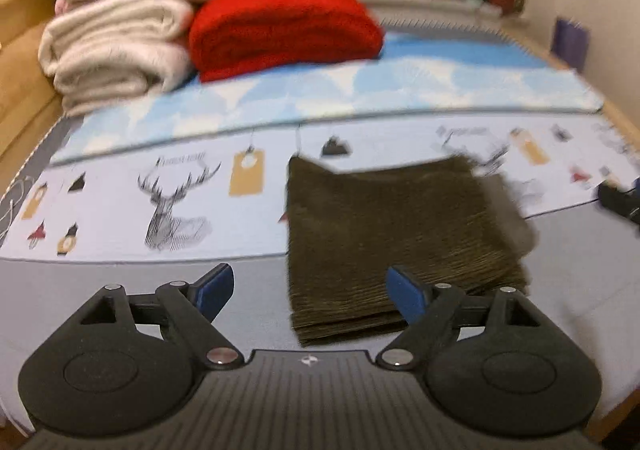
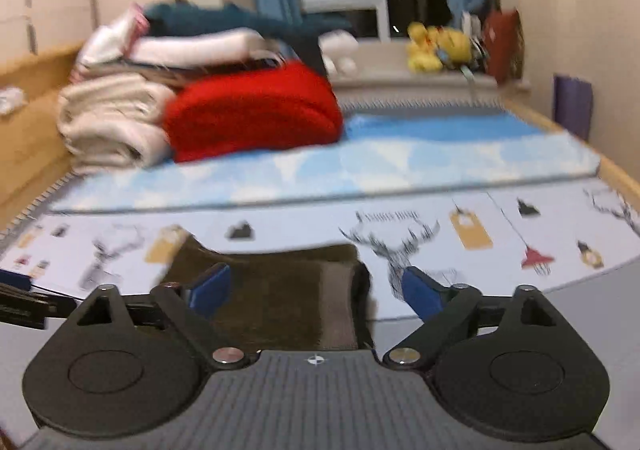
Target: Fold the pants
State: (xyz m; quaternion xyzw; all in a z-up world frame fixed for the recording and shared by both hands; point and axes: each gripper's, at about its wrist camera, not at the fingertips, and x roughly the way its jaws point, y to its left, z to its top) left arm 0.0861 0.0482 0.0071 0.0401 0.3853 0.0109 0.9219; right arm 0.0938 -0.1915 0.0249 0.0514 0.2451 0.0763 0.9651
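The dark olive corduroy pants (image 1: 396, 238) lie folded into a flat square on the printed bed sheet (image 1: 120, 209). My left gripper (image 1: 310, 290) hovers above their near left edge, jaws wide open, nothing between the blue pads. In the right wrist view the same folded pants (image 2: 280, 290) lie just beyond my right gripper (image 2: 318, 288), which is also wide open and empty above their near edge. The tip of the right gripper shows at the far right edge of the left wrist view, and the left gripper's tip at the left edge of the right wrist view.
A red folded blanket (image 1: 284, 29) and a cream one (image 1: 116, 49) sit at the back left with more folded laundry stacked on them. A light blue cloth (image 1: 360, 89) lies across the bed's middle. Yellow plush toys (image 2: 436, 45) rest on the windowsill. A wooden bed frame (image 1: 20, 61) runs along the left.
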